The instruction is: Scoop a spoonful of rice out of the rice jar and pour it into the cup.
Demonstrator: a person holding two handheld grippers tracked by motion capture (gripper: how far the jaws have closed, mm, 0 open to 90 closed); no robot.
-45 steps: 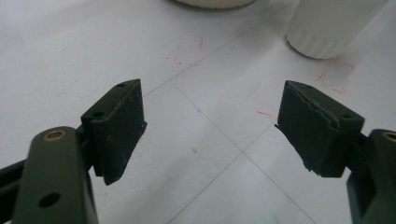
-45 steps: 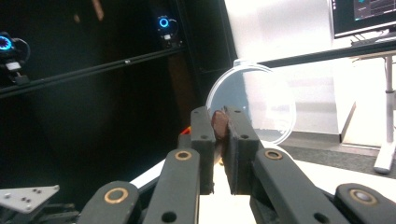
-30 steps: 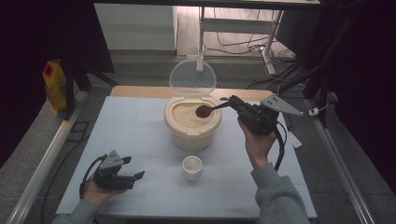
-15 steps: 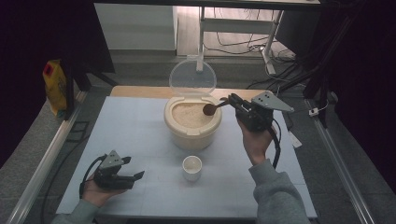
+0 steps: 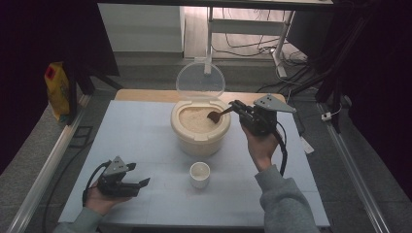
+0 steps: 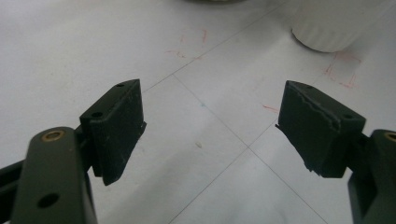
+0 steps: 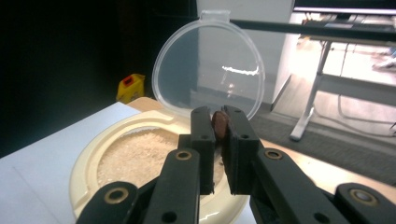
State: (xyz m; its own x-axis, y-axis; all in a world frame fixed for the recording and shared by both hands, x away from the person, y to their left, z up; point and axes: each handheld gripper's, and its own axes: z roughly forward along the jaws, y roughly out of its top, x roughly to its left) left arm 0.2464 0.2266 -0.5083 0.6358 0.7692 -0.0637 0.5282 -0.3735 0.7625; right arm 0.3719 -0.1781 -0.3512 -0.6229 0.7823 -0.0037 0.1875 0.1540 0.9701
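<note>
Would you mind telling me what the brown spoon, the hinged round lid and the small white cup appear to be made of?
Brown spoon: probably wood or dark plastic, matte.
Hinged round lid: clear plastic, glossy; the room shows through and highlights glint.
Small white cup: likely ceramic or plastic; opaque, smooth.

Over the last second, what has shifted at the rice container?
The right tongs, shut on the brown spoon, drew its bowl from the container's centre toward the right rim. The cream rice container, small white cup and open left tongs stayed put.

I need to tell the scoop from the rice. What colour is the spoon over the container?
Dark brown; the spoon shows best in the high view.
</note>
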